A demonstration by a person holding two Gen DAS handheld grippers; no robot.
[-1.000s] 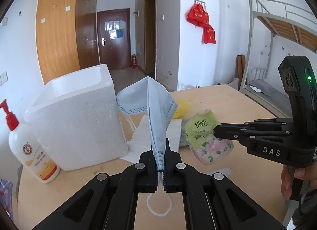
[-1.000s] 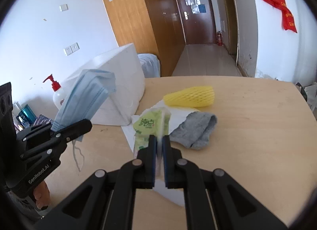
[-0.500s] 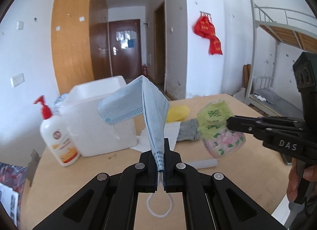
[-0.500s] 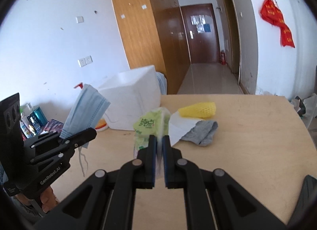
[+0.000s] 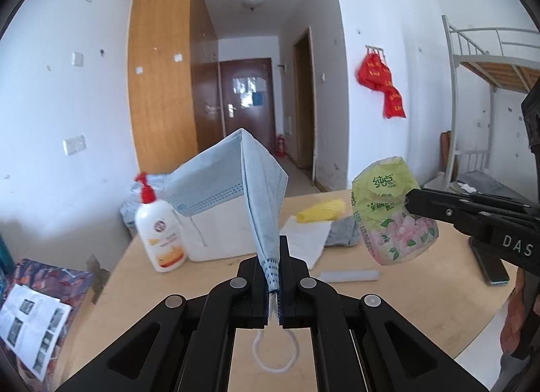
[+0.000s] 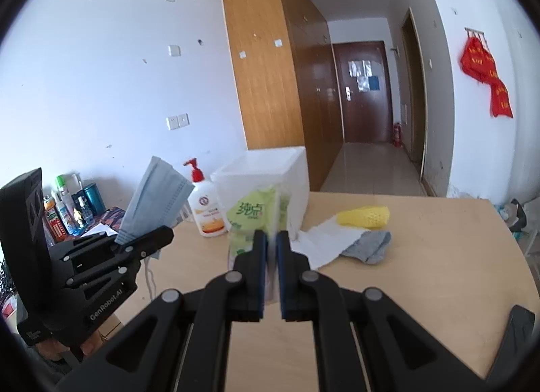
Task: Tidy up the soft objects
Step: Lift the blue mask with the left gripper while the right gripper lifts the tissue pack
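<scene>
Left wrist view: left gripper [image 5: 276, 277] clamped on blue face mask [image 5: 243, 182], held above table [image 5: 422, 307]; ear loop dangling beneath.

Right wrist view: right gripper [image 6: 269, 257] clamped on green tissue pack [image 6: 251, 219], foam box [image 6: 266, 172] open-topped behind.

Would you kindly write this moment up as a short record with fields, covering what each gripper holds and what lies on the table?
left gripper: shut on the blue face mask, held up off the table, ear loop hanging below
right gripper: shut on the green tissue pack, also in the air
table: white foam box, lotion pump bottle, yellow foam net sleeve, grey sock, white paper sheet
sock and paper: sock rests on the sheet's edge
foam box: open top; contents not visible
</scene>
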